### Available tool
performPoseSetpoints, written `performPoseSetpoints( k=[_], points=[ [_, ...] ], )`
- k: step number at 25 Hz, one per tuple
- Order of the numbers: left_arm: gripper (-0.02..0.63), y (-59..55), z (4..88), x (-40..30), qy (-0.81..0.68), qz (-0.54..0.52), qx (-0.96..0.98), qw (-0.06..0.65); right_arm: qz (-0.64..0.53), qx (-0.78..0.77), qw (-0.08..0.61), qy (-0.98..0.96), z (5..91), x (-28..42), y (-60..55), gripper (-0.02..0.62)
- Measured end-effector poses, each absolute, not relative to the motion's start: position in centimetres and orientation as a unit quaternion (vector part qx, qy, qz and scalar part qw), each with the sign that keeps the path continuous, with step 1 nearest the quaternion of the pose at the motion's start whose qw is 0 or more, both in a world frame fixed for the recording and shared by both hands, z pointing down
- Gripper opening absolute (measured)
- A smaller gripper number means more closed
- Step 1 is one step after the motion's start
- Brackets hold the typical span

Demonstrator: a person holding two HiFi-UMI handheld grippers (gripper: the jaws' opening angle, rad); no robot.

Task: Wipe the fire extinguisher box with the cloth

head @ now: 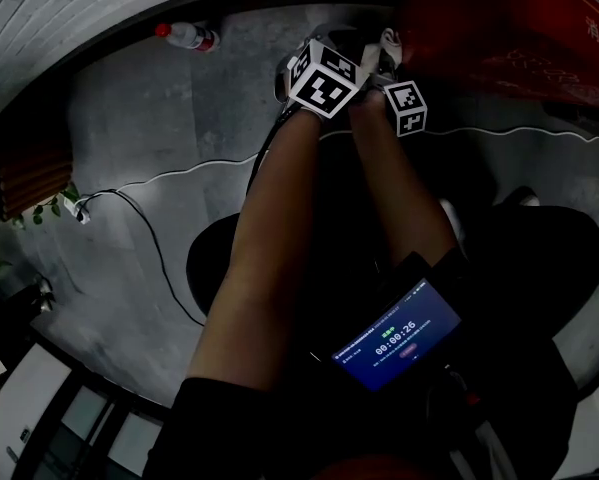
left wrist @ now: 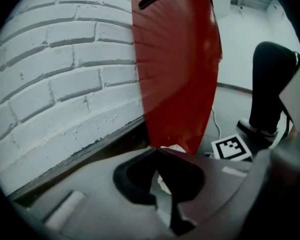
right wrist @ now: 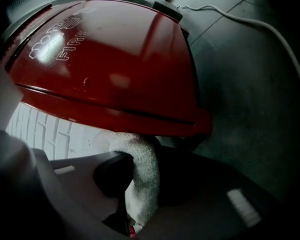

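Note:
The red fire extinguisher box [head: 499, 28] stands on the floor against a white brick wall, and both grippers are at its left end. My right gripper [right wrist: 139, 156] is shut on a grey-white cloth [right wrist: 144, 176], which bunches up against the underside of the box's red lid [right wrist: 104, 69]. My left gripper [left wrist: 156, 151] has its tips together right at the box's lower corner [left wrist: 175, 84]. A white scrap [left wrist: 173, 148] shows just beyond those tips; whether it is pinched I cannot tell. In the head view the left gripper [head: 324, 76] and right gripper [head: 406, 106] sit side by side.
The brick wall [left wrist: 64, 84] runs close on the left of the box. A plastic bottle [head: 186, 36] lies on the grey floor, and a white cable [head: 169, 176] and a black cable [head: 159, 258] cross it. A person's leg and shoe [left wrist: 265, 84] stand nearby.

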State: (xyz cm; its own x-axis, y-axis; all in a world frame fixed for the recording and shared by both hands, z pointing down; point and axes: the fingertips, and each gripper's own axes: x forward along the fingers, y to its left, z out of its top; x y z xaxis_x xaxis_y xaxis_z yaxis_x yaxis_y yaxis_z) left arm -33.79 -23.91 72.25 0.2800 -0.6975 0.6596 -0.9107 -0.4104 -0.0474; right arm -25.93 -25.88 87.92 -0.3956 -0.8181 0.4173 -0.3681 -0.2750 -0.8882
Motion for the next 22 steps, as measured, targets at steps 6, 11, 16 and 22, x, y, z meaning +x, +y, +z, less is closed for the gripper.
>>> performPoseSetpoints(
  k=[6, 11, 16, 22],
  points=[
    [0.003, -23.6, 71.0, -34.0, -0.530, 0.309, 0.771, 0.172, -0.614, -0.500, 0.167, 0.587, 88.1, -25.7, -25.6, 0.095],
    [0.003, -23.8, 68.9, -34.7, -0.559, 0.292, 0.758, 0.166, -0.567, -0.413, 0.095, 0.706, 84.2, -29.7, -24.9, 0.097],
    [0.002, -24.4, 63.1, -34.9, -0.616, 0.232, 0.738, 0.147, -0.453, -0.311, 0.042, 0.835, 74.0, -32.3, -23.4, 0.098],
    [0.002, -22.0, 56.5, -36.8, -0.672, 0.153, 0.715, 0.117, -0.338, -0.237, 0.037, 0.910, 62.7, -31.6, -21.6, 0.100]
  ],
)
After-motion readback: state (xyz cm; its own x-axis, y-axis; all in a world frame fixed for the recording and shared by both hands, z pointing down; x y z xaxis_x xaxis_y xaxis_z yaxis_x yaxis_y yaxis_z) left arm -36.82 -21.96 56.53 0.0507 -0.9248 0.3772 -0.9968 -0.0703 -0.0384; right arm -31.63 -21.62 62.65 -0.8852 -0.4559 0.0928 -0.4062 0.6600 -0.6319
